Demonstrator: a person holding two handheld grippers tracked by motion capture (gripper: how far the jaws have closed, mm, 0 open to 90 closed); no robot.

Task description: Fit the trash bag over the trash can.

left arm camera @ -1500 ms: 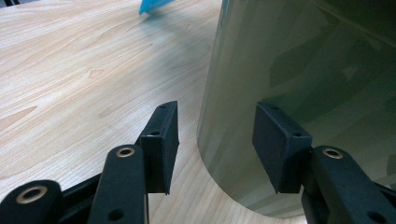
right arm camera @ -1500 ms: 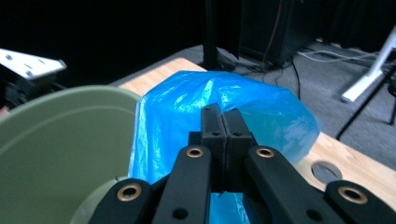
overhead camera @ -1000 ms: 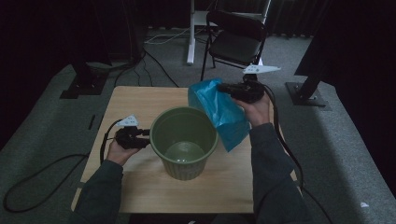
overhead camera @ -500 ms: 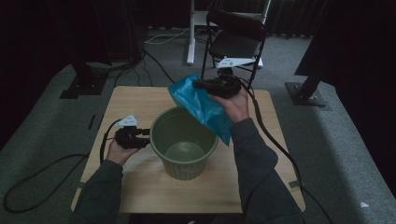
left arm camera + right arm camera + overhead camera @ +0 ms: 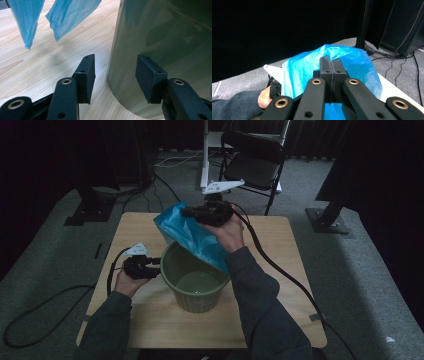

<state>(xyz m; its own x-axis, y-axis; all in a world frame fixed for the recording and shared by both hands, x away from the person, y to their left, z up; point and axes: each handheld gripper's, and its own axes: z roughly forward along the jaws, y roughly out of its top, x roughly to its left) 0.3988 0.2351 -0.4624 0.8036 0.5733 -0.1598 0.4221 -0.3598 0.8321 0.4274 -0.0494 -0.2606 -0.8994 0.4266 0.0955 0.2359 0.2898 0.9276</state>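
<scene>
The green bucket [image 5: 195, 279] stands upright near the middle of the wooden counter [image 5: 280, 250]. In the high view, the right gripper [image 5: 192, 212] holds the blue plastic bag [image 5: 192, 238] above the bucket's far rim, the bag hanging toward the opening. The right gripper view adds that its jaws are pressed together, clamped on the bag's plastic. In the high view the left gripper [image 5: 156, 265] sits just left of the bucket. The left gripper view adds that its jaws stand apart, one on either side of the bucket wall [image 5: 160, 37].
</scene>
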